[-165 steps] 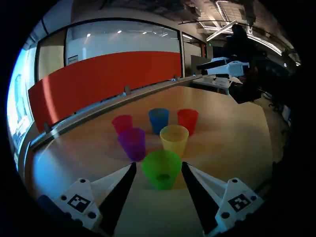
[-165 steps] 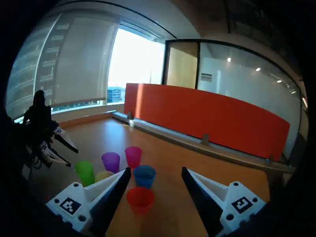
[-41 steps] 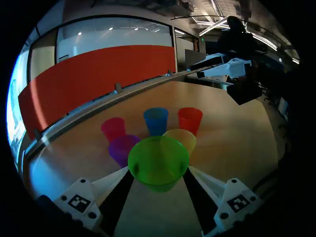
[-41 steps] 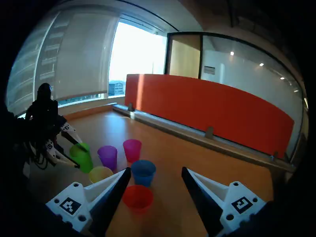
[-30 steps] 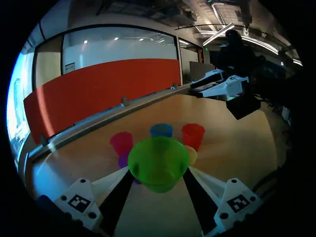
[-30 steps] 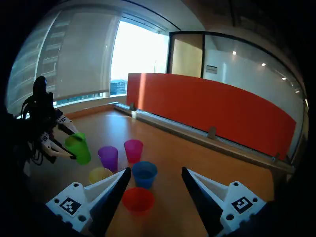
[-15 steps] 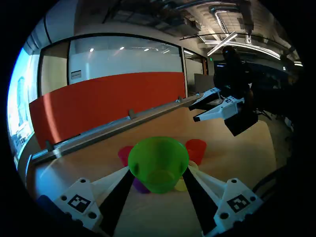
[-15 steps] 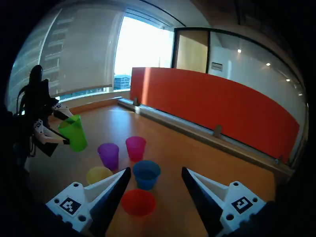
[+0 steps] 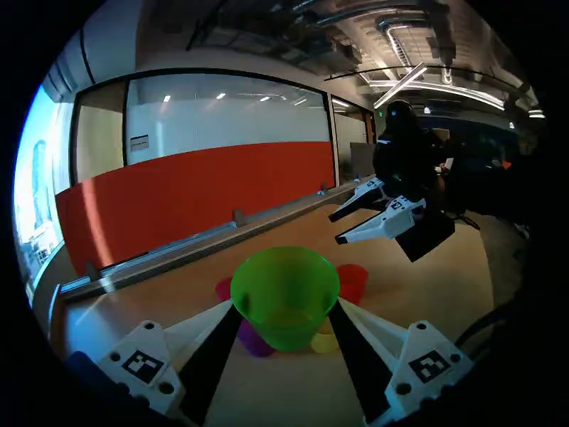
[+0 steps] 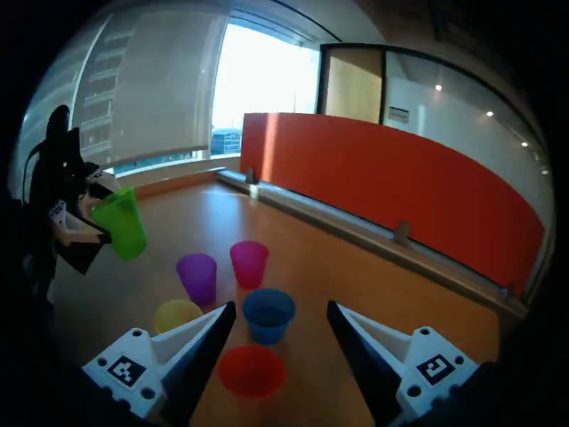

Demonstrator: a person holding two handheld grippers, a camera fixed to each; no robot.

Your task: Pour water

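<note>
A translucent green cup [image 9: 284,285] is held upright in the air, with my left gripper [image 9: 284,307] shut on its sides. In the right gripper view the same green cup [image 10: 122,222] hangs at the far left, above the table, in the left gripper [image 10: 107,217]. Below it on the table stand a purple cup [image 10: 197,276], a pink cup [image 10: 249,262], a yellow cup [image 10: 176,314], a blue cup [image 10: 269,313] and a red cup [image 10: 251,370]. My right gripper [image 10: 281,307] hovers open over the blue and red cups, holding nothing. The right gripper [image 9: 336,229] also shows beyond the green cup.
The wooden table [image 10: 320,270] runs back to a metal rail and a long orange partition [image 10: 398,185]. A bright window [image 10: 263,92] lies beyond. Dark shapes of the person holding the grippers stand at the table's ends [image 9: 405,149].
The left gripper shut on the green cup and lifted it off the table, well above the other cups. The right gripper stayed open and rose slightly.
</note>
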